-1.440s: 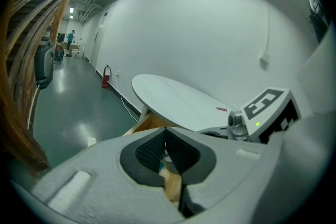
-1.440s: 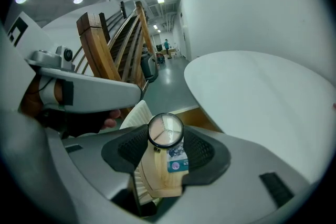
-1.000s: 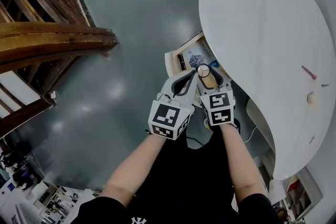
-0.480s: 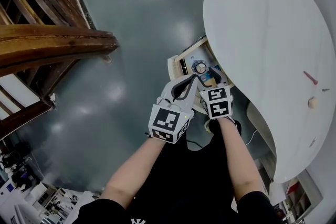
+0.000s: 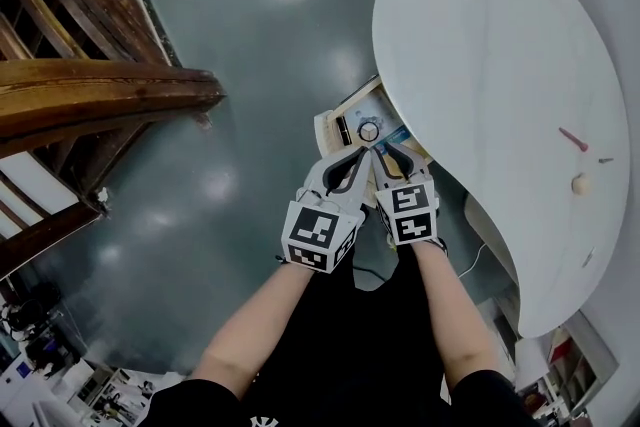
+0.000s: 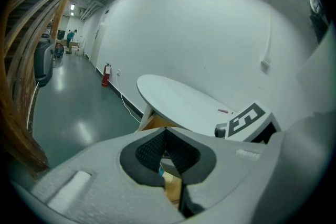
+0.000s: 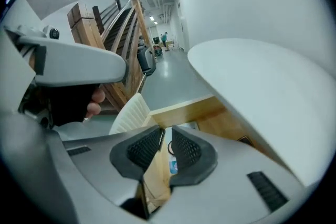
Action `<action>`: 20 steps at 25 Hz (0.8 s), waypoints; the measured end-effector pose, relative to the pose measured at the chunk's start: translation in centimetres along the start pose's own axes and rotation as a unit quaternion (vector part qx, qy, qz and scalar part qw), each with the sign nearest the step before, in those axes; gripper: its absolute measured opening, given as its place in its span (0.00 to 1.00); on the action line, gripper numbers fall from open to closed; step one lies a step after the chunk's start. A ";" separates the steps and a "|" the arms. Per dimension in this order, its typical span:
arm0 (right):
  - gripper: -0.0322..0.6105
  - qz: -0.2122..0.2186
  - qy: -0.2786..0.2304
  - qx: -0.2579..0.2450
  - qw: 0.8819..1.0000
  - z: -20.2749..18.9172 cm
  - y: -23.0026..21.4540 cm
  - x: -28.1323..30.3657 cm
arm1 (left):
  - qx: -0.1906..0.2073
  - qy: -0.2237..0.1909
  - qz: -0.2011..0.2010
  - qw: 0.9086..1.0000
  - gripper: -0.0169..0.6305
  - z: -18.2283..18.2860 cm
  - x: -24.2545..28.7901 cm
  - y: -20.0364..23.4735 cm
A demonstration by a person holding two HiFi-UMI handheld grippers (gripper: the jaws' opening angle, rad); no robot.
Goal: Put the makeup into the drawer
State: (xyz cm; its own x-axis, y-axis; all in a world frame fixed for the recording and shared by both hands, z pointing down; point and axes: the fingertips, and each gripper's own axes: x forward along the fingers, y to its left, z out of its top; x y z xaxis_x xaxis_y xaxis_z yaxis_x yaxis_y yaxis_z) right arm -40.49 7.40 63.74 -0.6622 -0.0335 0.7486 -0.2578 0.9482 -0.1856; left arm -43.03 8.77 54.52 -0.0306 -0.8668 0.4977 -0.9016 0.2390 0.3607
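An open wooden drawer (image 5: pixel 330 115) juts out from under the white table (image 5: pixel 480 65). A round makeup compact (image 5: pixel 369 131) lies in it, between a black item (image 5: pixel 343 128) and a blue one (image 5: pixel 396 136). My right gripper (image 5: pixel 384 153) hovers just above and behind the compact. Its jaws have just been closing and now stand a narrow gap apart (image 7: pixel 165 139) with nothing between them. My left gripper (image 5: pixel 365 153) is beside it, tips together and empty (image 6: pixel 166 129). The drawer's wood (image 7: pixel 181 107) shows past the right jaws.
On the tabletop lie a pink stick (image 5: pixel 573 138) and a small cream ball (image 5: pixel 578 182) near the right edge. A wooden staircase (image 5: pixel 100 85) stands at the left across the grey floor (image 5: pixel 250 35). My body is directly below the drawer.
The right gripper held the round compact a second ago; it let go, and the compact now lies in the drawer. The right jaws have narrowed and drawn back. The left gripper stayed put.
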 end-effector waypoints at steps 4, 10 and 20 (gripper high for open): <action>0.13 0.002 -0.026 0.004 1.000 2.7 1.0 -3.3 | 0.008 -0.006 -0.009 1.000 0.04 2.1 -0.9 -1.3; 0.09 0.001 -0.071 0.023 0.997 6.8 0.8 -8.9 | 0.021 -0.023 -0.027 0.999 0.04 6.2 -2.1 -4.2; 0.08 -0.046 -0.145 0.021 0.988 12.6 -1.9 -17.8 | 0.048 -0.051 -0.061 0.996 0.04 12.3 -3.4 -9.6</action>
State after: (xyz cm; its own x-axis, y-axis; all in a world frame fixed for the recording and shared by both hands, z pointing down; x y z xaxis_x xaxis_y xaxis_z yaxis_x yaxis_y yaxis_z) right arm -37.09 2.19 42.74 -0.8068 -0.2128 0.5512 -0.3506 0.9233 -0.1567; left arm -39.57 4.03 39.64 0.0425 -0.9279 0.3704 -0.9383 0.0903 0.3337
